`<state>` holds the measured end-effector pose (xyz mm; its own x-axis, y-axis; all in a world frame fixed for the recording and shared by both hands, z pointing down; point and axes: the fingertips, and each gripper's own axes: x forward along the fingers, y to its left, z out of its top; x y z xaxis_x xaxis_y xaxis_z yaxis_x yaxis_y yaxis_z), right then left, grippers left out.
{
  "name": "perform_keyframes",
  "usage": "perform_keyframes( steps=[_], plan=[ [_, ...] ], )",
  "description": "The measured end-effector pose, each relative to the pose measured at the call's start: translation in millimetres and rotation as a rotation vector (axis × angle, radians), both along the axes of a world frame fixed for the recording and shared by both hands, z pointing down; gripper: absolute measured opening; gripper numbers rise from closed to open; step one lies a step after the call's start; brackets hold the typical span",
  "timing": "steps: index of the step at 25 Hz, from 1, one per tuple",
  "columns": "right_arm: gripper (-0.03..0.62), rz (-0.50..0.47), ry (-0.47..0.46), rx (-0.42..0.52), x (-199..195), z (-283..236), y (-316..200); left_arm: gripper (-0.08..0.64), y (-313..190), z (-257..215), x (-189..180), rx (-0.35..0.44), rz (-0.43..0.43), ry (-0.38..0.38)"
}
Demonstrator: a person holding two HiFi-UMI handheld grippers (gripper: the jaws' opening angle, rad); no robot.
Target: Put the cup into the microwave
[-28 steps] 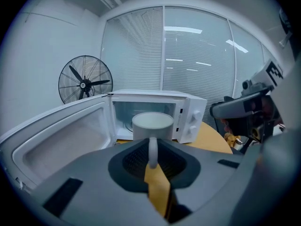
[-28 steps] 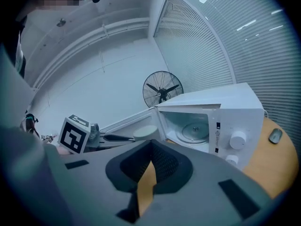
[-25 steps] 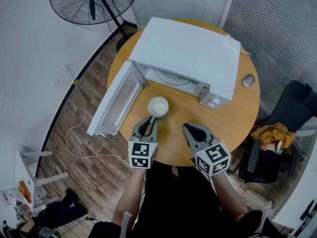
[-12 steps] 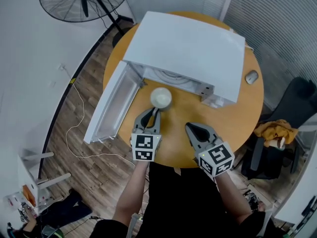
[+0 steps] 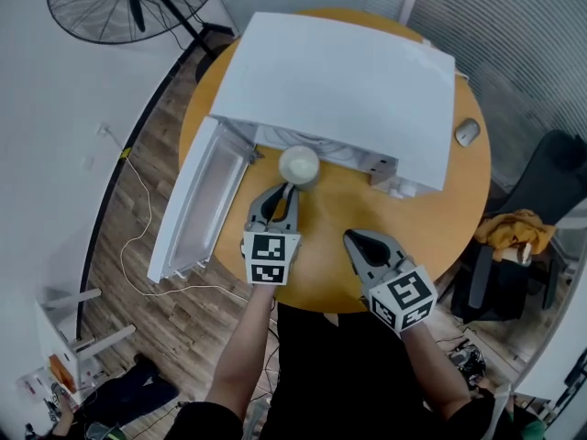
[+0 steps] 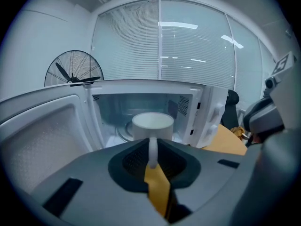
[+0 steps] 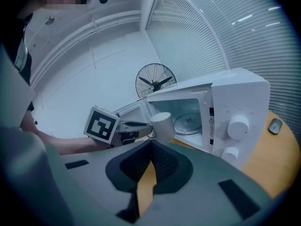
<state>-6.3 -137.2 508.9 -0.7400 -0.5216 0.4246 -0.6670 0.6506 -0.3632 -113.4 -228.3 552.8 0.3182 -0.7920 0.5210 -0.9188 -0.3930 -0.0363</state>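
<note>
cup (image 6: 152, 122) | handle (image 6: 152, 150) clamped between left gripper (image 5: 288, 191) jaws | at microwave (image 5: 339, 71) mouth

White on the cup (image 5: 298, 165) and the microwave (image 5: 348, 71). Orange-brown across the table (image 5: 335, 246). Grey, with darker inner pads, on the left hand-held gripper (image 5: 286, 193) and the right hand-held gripper (image 5: 351, 238); black-and-white square markers (image 5: 270, 258) on their cubes. Brown plank grain over the floor (image 5: 138, 273), crossed by a white cable (image 5: 136, 183). Black for the fan (image 5: 128, 3) and the chair (image 5: 550, 168), yellow for the cloth (image 5: 514, 232), grey for the mouse (image 5: 467, 133).
</note>
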Motion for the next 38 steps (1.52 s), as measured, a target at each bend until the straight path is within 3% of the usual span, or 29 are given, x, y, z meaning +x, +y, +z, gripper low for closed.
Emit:
perform_keyframes(
  steps=[17, 27, 38],
  plan=[
    [0.009, 0.009, 0.004, -0.037, 8, 13, -2, 0.044, -50, 20, 11, 0.036, 0.023, -0.042],
    [0.009, 0.011, 0.005, -0.047, 12, 16, -4, 0.044, -74, 28, 8, 0.034, -0.003, -0.038],
    [0.009, 0.010, 0.012, -0.056, 15, 20, -6, 0.046, -100, 33, 13, 0.082, -0.007, -0.054]
  ],
)
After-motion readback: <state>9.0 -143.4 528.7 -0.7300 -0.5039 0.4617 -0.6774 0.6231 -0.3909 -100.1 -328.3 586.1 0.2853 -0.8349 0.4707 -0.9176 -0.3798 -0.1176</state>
